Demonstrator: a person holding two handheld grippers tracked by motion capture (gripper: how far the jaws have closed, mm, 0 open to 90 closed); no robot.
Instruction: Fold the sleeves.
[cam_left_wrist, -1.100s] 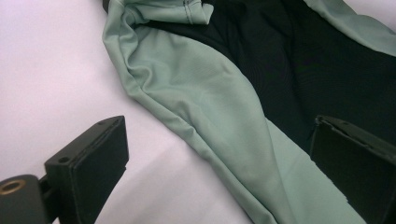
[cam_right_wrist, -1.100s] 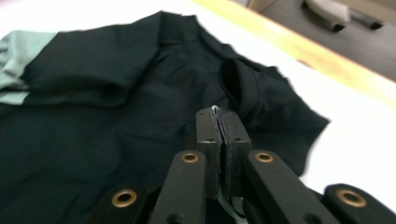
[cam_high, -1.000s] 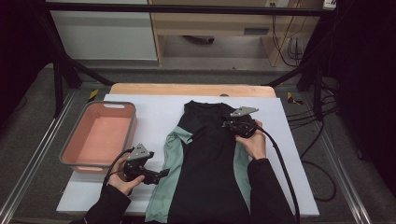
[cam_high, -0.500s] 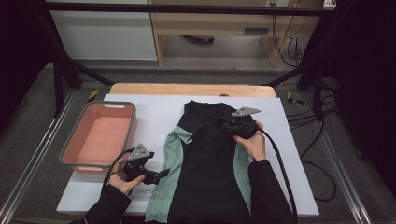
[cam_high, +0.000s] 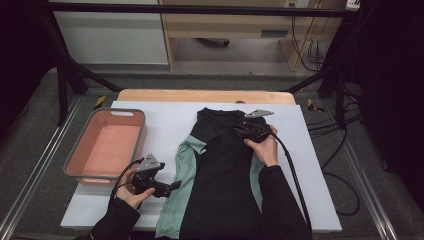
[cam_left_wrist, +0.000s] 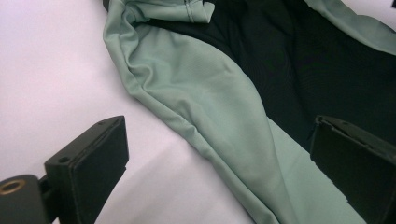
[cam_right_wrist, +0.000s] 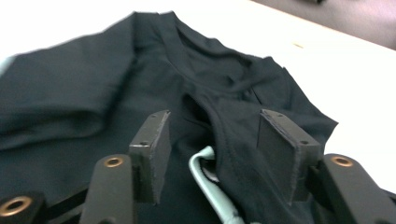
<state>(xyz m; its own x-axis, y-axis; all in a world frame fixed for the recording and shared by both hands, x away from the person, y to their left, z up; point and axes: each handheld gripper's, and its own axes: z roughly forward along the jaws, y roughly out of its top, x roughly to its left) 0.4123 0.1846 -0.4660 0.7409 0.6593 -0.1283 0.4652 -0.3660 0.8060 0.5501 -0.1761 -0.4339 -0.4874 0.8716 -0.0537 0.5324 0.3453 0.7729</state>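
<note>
White sheet (cam_high: 165, 120) covers the tabletop, w/ a wood strip along the far edge and dark floor + metal frame around it.

Shirt (cam_high: 220, 175), black w/ pale green side panels, lies flat at mid-table. Long axis runs near-to-far: neck end points to the far edge, hem reaches the near edge by the person. Left sleeve is folded in over the green panel.

Pink bin (cam_high: 106, 146) sits on the table's left side, apart from the shirt.

Left gripper (cam_high: 172, 186) is low at the shirt's left edge, pointing right toward the cloth; right gripper (cam_high: 239, 129) sits over the upper right chest, near the neck.

Left gripper view: jaws wide apart, nothing between the pads; green panel (cam_left_wrist: 219, 116) edge runs diagonally between them, white sheet under the left jaw, black fabric by the right. Creases in the green show here, not from above.

Right gripper view: jaws apart, straddling a raised ridge of black fabric below the neckline (cam_right_wrist: 205, 65); a pale green seam strip (cam_right_wrist: 208, 179) peeks out by the ridge, a detail the high view doesn't resolve. Contact w/ the cloth can't be told.
</note>
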